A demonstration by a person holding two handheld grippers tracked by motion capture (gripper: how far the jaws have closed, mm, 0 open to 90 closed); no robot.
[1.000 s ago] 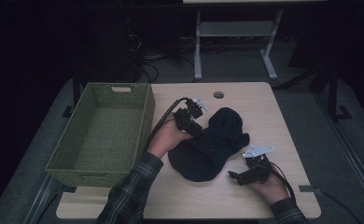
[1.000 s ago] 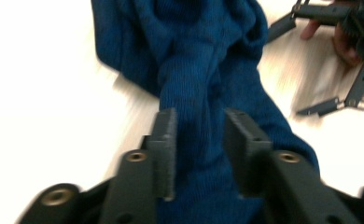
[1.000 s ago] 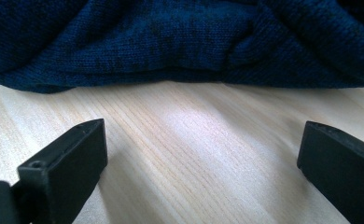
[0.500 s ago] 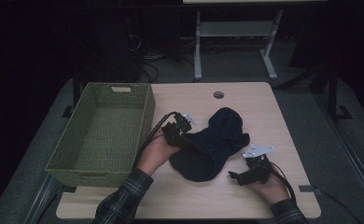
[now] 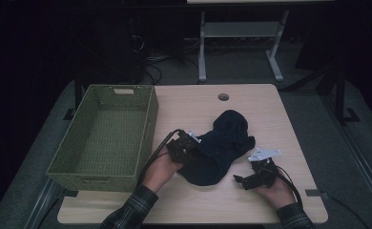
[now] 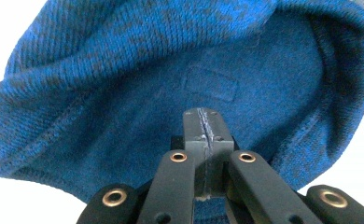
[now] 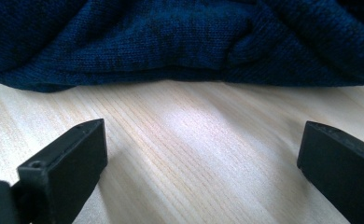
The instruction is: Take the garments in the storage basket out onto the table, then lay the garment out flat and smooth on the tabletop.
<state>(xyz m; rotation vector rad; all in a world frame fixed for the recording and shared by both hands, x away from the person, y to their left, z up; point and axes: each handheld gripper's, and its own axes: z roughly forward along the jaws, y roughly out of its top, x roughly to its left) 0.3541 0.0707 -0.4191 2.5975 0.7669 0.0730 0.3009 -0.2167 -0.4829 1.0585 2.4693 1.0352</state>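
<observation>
Left gripper (image 5: 190,149), jaws just brought fully together on a fold of the dark blue knitted woollen hat (image 5: 220,148), pinching the fabric at the hat's left edge; in the left gripper view the closed tips (image 6: 203,133) press into the blue knit (image 6: 180,74). Right gripper (image 5: 243,180), jaws spread wide and holding nothing, resting low over the pale wooden bench (image 5: 251,102) just beside the hat's near edge. Hat lying crumpled mid-bench, right of the green woven rectangular basket (image 5: 105,136).
</observation>
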